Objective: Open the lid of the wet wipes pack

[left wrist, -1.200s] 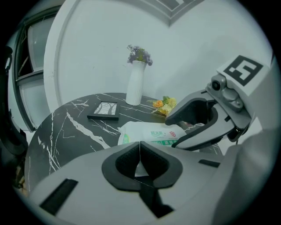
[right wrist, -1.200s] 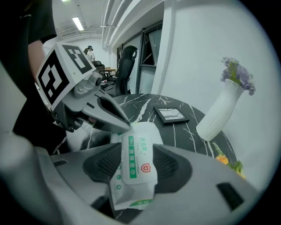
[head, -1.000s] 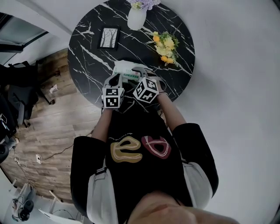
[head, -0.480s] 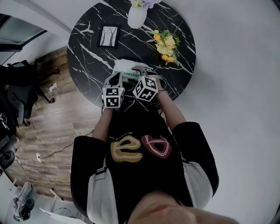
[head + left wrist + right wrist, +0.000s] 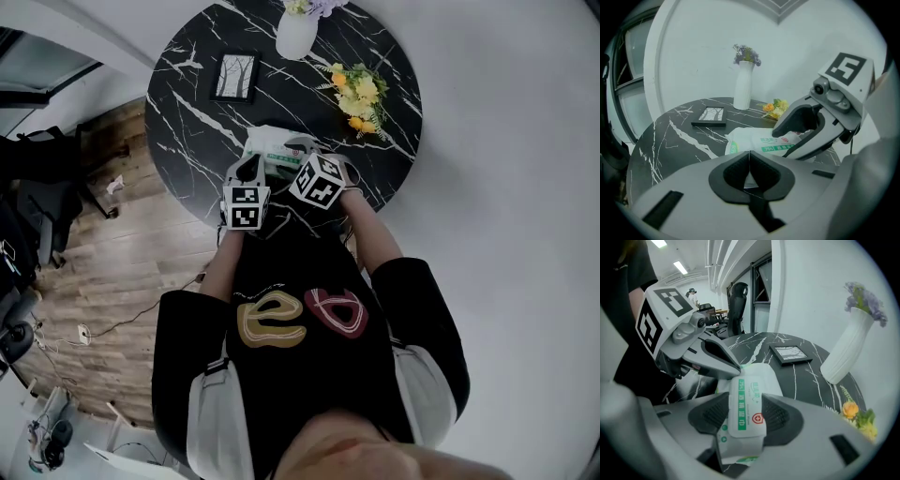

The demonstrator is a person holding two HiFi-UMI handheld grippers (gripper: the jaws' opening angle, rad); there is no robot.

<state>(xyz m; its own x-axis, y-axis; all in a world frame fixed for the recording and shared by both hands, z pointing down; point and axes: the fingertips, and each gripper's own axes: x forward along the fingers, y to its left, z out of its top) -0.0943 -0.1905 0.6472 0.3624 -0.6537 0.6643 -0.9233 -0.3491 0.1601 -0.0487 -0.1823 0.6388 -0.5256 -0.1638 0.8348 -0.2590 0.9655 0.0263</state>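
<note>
Black marble veined in white makes up the round tabletop (image 5: 187, 112), on which the wet wipes pack (image 5: 265, 142) is laid flat near the 6 o'clock edge, close to the person. The left tongs (image 5: 749, 154) are seen clenched — the pads are pressed together at the pack's near edge, and a pale sliver of the wrapper is caught between them. The right tongs (image 5: 744, 397) are set across the pack from the other side, at about its 4 o'clock in the head view, and are closed on the lid (image 5: 747, 417): the white flap with its green stripe is held between the two dark pads, both of its long sides being touched. The two tongs are brought close together over the pack, almost tip to tip.

Farther back, a white vase (image 5: 298, 36) of purple flowers is stood at the tabletop's 12 o'clock, a dark picture frame (image 5: 234, 79) is laid flat at 10 o'clock, and a bunch of yellow flowers (image 5: 359, 94) is placed at 2 o'clock — all well apart from the pack.
</note>
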